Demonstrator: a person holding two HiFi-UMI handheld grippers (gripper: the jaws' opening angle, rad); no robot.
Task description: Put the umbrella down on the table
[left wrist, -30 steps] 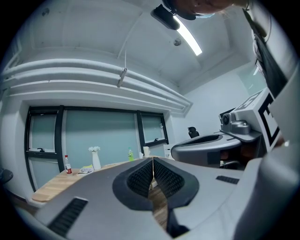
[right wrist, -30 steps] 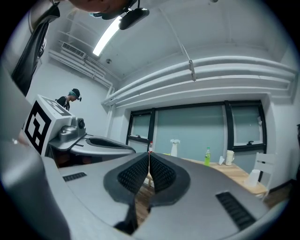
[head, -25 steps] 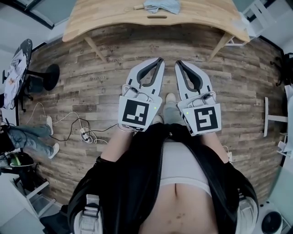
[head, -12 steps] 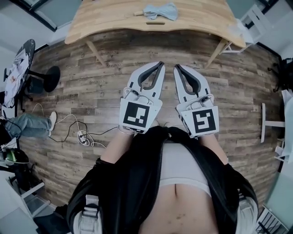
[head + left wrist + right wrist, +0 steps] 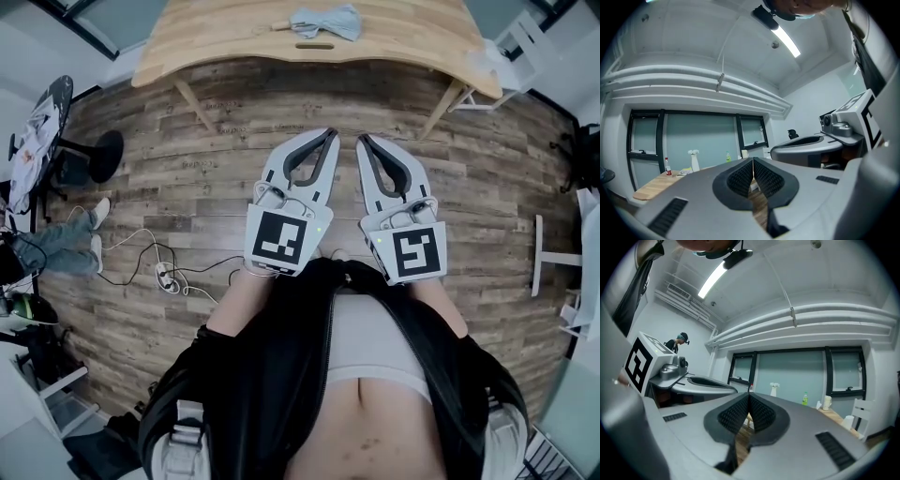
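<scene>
Pale blue and folded, the umbrella (image 5: 326, 21) lies on the wooden table (image 5: 412, 42), whose far edge the head view cuts off. My left gripper (image 5: 330, 134) and right gripper (image 5: 360, 140) hang side by side over the plank floor (image 5: 187, 169), well apart from the table, both pinched fully closed on nothing. Neither gripper view lets me pick the umbrella out.

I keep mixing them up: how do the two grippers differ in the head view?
The left gripper leans its tip rightward, the right gripper leftward. The left's marker shows a different pattern from the right's. Both are shut, empty, and aimed at the table.
</scene>
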